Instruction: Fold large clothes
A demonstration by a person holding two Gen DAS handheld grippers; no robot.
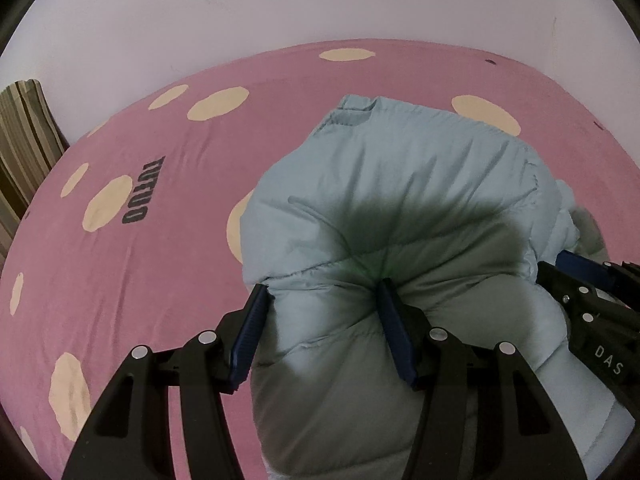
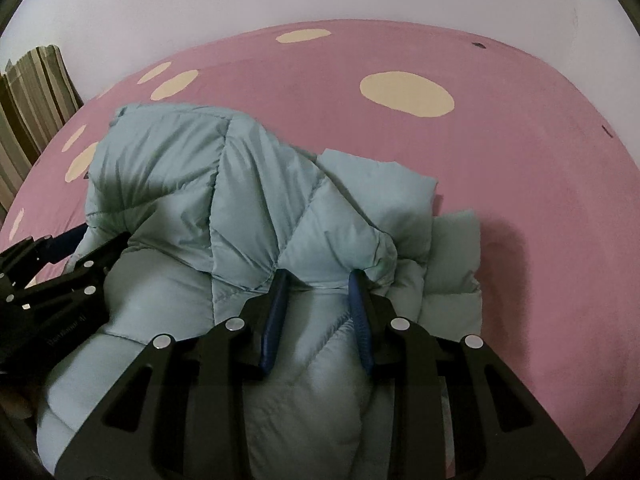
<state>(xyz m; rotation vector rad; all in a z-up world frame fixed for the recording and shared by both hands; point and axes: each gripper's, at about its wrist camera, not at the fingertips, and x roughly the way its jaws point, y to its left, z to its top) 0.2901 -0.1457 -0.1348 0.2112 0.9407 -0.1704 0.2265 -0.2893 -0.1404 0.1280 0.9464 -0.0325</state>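
Bed (image 1: 120, 280) with pink spotted sheet; pale blue puffer jacket (image 1: 400, 184) bunched on it, part lifted toward the cameras, the rest lying on the sheet. Striped curtain (image 1: 20, 140) at far left, white wall behind.

Step in hand, as I judge it: carrying the gripped near edge over and down onto the part that rests on the bed, to make a fold. To do it well: keep both hands level with each other so the edge lands straight; lay the padding down rather than drop it, since the fill is springy and will puff back; hold the grip until the layer has settled flat, then press out trapped air. Slippery shell, so a loose pinch could slide off.

Left tongs (image 1: 324, 300): roughly half spread, pads clamped on a thick roll of the jacket that fills the gap between them.

Right tongs (image 2: 320, 284): narrower, clamped on a thinner quilted fold of the jacket (image 2: 248, 208). A loose flap lies on the sheet just right of them. The two tongs sit near each other, side by side.
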